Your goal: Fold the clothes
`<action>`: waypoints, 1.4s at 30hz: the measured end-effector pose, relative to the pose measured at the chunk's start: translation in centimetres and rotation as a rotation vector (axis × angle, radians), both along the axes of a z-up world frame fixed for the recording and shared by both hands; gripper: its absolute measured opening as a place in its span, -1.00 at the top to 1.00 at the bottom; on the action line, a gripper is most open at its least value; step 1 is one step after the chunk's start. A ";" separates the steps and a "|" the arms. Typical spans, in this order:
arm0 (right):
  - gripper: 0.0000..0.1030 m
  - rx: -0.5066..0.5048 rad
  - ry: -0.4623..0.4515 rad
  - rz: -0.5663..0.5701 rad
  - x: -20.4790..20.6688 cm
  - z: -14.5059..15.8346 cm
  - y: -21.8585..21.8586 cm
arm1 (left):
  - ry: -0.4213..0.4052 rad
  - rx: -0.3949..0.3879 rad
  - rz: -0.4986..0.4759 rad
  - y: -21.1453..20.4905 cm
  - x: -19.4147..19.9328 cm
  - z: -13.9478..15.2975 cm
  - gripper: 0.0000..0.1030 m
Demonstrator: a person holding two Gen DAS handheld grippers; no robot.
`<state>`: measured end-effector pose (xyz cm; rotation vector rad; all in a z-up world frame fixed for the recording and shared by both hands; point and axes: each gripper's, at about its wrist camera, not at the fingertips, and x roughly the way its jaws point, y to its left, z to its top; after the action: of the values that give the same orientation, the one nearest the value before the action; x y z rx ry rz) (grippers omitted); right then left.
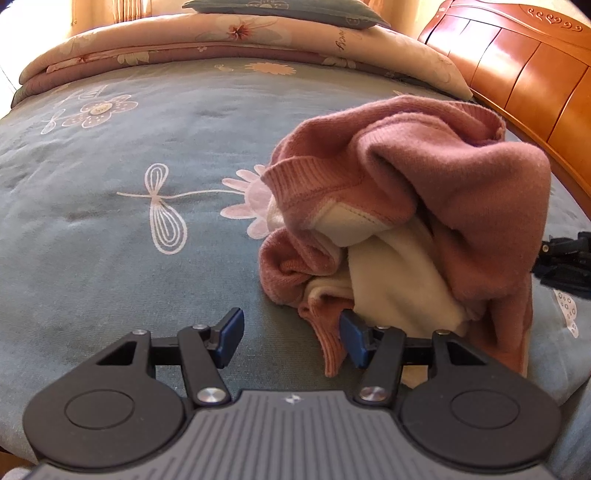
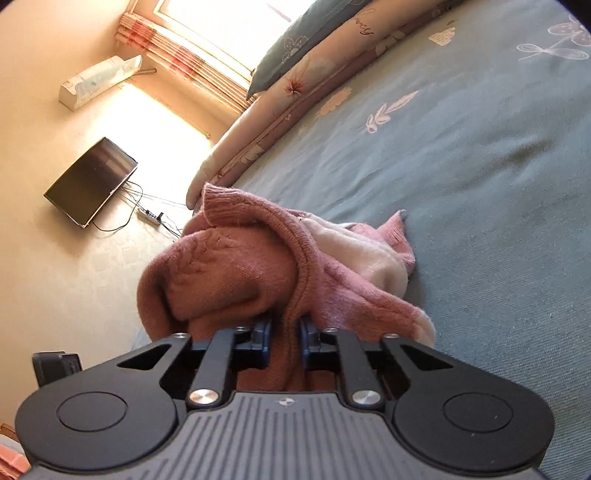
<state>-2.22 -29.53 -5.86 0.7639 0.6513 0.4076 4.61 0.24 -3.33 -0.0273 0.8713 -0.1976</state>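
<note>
A pink knit sweater with a cream lining (image 1: 424,206) lies crumpled in a heap on the blue-grey floral bedspread (image 1: 147,258), right of centre in the left wrist view. My left gripper (image 1: 291,338) is open just in front of the heap; its right pad touches a pink ribbed edge and nothing sits between the pads. In the right wrist view the same sweater (image 2: 236,266) bunches up ahead, and my right gripper (image 2: 286,338) is shut on a pink fold of it. A black part of the right gripper (image 1: 565,262) shows at the right edge of the left wrist view.
A folded floral quilt (image 1: 221,40) and a dark pillow (image 1: 288,11) lie at the far end of the bed. A wooden headboard (image 1: 535,74) runs along the right. The right wrist view shows a wall television (image 2: 90,181), cables and a curtained window (image 2: 207,40).
</note>
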 end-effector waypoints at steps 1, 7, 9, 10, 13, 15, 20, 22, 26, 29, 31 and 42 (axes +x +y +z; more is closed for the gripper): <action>0.77 -0.032 -0.005 0.001 0.1 0.6 0.1 | 0.000 0.000 -0.001 0.0 0.0 0.0 -0.13; 0.79 -0.175 0.004 -0.007 0.8 2.3 0.4 | 0.002 -0.017 0.006 0.3 0.2 -0.4 -0.21; 0.78 -0.186 0.020 -0.009 0.9 2.0 0.6 | 0.001 -0.026 0.008 0.4 0.3 -0.5 -0.21; 0.77 -0.191 0.029 -0.010 1.0 1.8 0.7 | 0.002 -0.029 0.008 0.4 0.3 -0.5 -0.21; 0.72 -0.207 0.053 -0.013 1.1 1.4 1.1 | 0.002 -0.029 0.006 0.4 0.2 -0.5 -0.21; 0.62 -0.217 0.069 -0.016 1.2 1.1 1.3 | 0.004 -0.029 0.006 0.5 0.1 -0.5 -0.25; 0.48 -0.123 0.118 -0.064 0.7 -0.3 0.7 | 0.010 -0.031 0.016 0.7 0.1 -0.5 -0.27; 0.35 -0.119 0.136 -0.064 0.6 -0.6 0.7 | 0.010 -0.030 0.017 0.6 0.0 -0.5 -0.27; 0.10 -0.109 0.164 -0.091 0.3 -1.3 0.6 | 0.010 -0.017 0.017 0.4 -0.3 -0.3 -0.27; -0.05 -0.083 0.181 -0.117 -0.1 -1.9 0.5 | 0.011 -0.018 0.018 0.5 -0.7 -0.2 -0.33; -0.12 -0.063 0.184 -0.127 -0.3 -2.2 0.4 | 0.013 -0.017 0.017 0.5 -1.0 -0.1 -0.35; -0.60 -0.081 0.092 -0.105 -2.9 -2.3 1.4 | 0.002 -0.011 0.009 0.7 -1.8 0.3 -0.35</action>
<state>-5.12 -28.10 -8.17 0.7396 0.7062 0.2499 2.83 0.97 -3.04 -0.0416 0.8723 -0.1937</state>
